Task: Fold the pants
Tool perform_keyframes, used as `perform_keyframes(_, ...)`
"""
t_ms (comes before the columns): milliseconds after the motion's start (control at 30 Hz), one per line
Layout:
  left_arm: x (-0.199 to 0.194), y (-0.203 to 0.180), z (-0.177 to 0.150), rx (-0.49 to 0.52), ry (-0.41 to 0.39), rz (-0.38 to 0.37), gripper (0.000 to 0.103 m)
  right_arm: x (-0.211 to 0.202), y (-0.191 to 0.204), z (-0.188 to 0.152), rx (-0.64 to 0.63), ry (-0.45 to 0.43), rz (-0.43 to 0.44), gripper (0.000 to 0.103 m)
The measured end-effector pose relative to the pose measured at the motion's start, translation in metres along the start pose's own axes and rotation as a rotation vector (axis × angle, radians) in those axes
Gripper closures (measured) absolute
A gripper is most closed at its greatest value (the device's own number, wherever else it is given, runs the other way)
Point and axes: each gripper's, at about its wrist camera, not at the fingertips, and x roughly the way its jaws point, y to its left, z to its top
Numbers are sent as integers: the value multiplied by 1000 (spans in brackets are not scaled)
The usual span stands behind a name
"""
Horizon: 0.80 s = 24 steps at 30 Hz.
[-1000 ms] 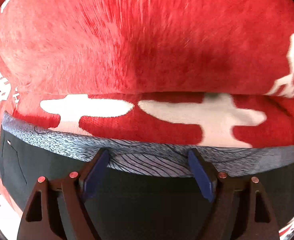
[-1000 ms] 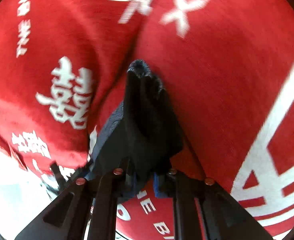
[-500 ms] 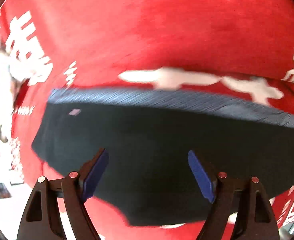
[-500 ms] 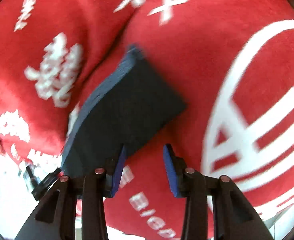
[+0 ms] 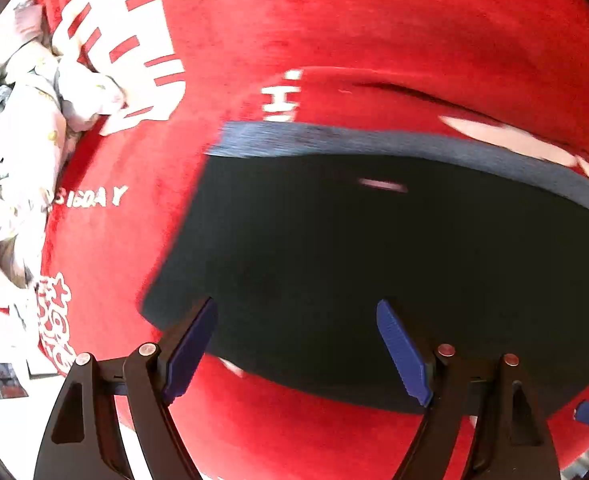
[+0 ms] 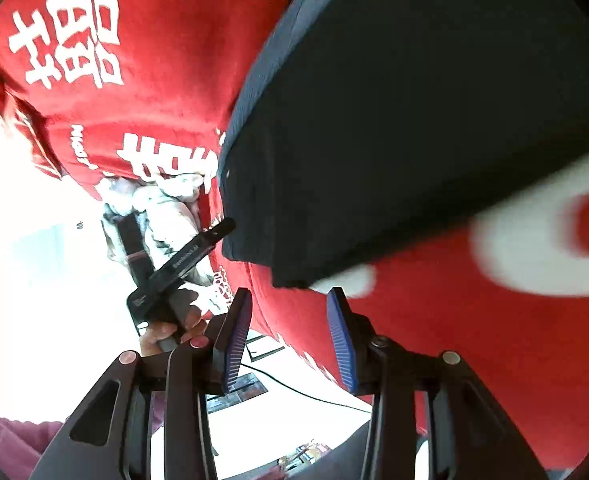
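Note:
Black pants [image 5: 374, 260] lie folded flat on a red blanket [image 5: 334, 40] with white print, their grey-blue waistband [image 5: 374, 140] along the far edge. My left gripper [image 5: 296, 344] hovers open over the pants' near left corner, with nothing between its blue pads. In the right wrist view the pants [image 6: 414, 120] fill the upper right. My right gripper [image 6: 290, 336] stands open just short of their near corner, over the blanket [image 6: 134, 120], and holds nothing.
A crumpled pale floral cloth [image 5: 22, 120] lies on the blanket's left side and also shows as a light heap [image 6: 162, 208]. A hand [image 6: 166, 328] holds a black tool [image 6: 178, 264] beside the pants. The blanket's edge, bright floor and a cable [image 6: 294, 388] lie below.
My right gripper opened, let go of the bunched pants and drew back; they now lie flat. My left gripper pulled away from the waistband toward the pants' left corner.

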Motion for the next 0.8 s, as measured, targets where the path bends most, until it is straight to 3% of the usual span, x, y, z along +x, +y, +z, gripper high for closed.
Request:
perform_keyframes(67,23,18,-1,34,33,12,20,25,3,-4,30,-21,2,60)
perform_keyframes(100,32,27,-3,43,48,-18,18,35,2,-5,59,-34,7,59)
perform_keyframes(133,34,33,-5,39,31,-46,12,39,1,-6,80,-43,9,59)
perform_keyframes(200,37,38,-8,47,12,-78,10,48,0,-8,104,-50,-13,59)
perform_keyframes(433,42,45,-8,44,-2,-135,9,48,13,-9,92,-134,-16,59)
perform_keyframes(533,46,50,-5,34,7,-153,9,54,9,-7,121,-111,-79,59)
perform_keyframes(633,44,46,-6,42,1,-156,8,56,6,-9,144,-128,-75,59)
perform_keyframes(700,42,46,-6,52,0,-163,8,57,8,-6,147,-145,-79,71)
perform_keyframes(733,42,47,-5,60,0,-161,9,56,12,-3,135,-160,-83,95)
perform_keyframes(800,40,46,-6,98,-11,-151,8,50,35,2,57,-175,-122,95)
